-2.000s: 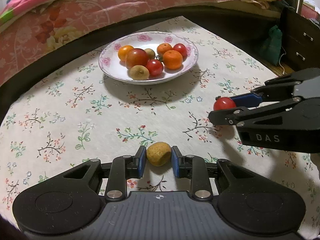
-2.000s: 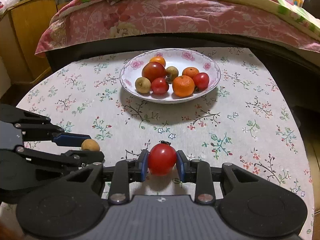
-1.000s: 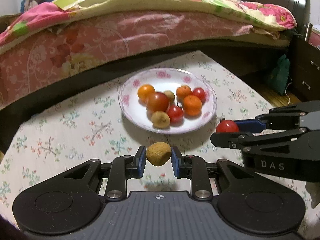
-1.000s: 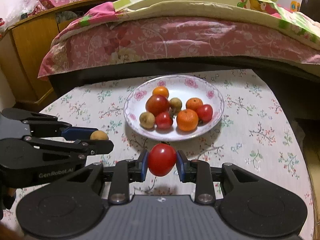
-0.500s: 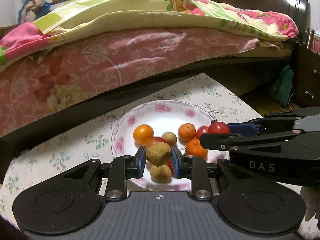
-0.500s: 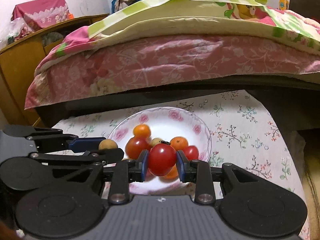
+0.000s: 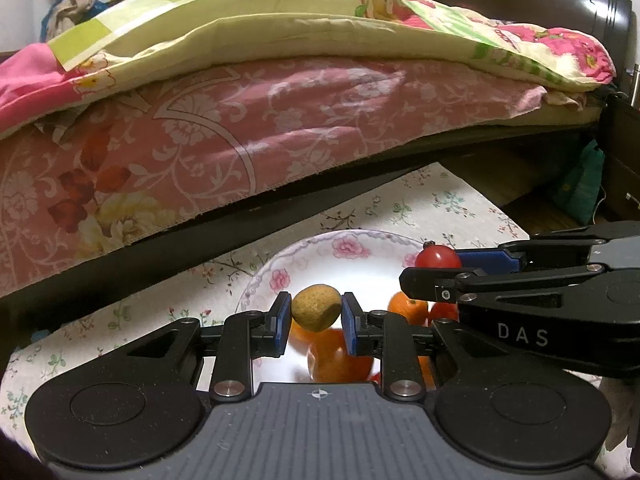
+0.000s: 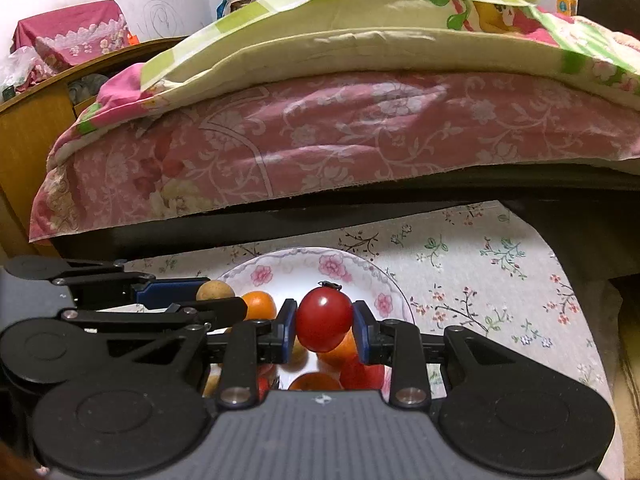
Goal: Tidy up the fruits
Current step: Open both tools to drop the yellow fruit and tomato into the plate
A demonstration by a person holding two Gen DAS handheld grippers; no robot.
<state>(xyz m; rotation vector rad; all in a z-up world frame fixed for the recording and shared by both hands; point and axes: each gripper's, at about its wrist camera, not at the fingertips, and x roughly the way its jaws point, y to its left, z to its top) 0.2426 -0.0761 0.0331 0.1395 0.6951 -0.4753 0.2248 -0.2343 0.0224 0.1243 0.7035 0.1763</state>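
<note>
The bed (image 7: pixel 248 128) fills the back of your view, pink floral spread hanging down its side with a yellow-green quilt (image 8: pixel 360 28) piled on top. In front of it sits the table (image 8: pixel 480 280) under its flowered cloth, and on that cloth the white plate (image 7: pixel 320 252) with pink roses round the rim.

You've got both grippers side by side over the plate. Your left gripper (image 7: pixel 316 314) is clenched on the brown fruit (image 7: pixel 316 307): both blue pads press its sides, and it hangs clear above the plate's near half. Your right gripper (image 8: pixel 324 320) is clamped the same way on the tomato (image 8: pixel 324 319), stem nub pointing up, held above the fruit already piled in the plate.

From your left camera the right gripper (image 7: pixel 430 266) reaches in from the right edge, tomato (image 7: pixel 438 258) at its tip, over the plate's right side. From your right camera the left gripper (image 8: pixel 214 294) comes in from the left, the brown fruit (image 8: pixel 215 291) peeking out between its fingers.

Below your fingers, the plate holds oranges (image 7: pixel 408 308) and more red tomatoes (image 8: pixel 362 374), partly hidden behind the gripper bodies. One orange (image 8: pixel 260 305) sits just beside the left gripper's tip in the right view. Neither held fruit touches the ones in the plate as far as you can see.
</note>
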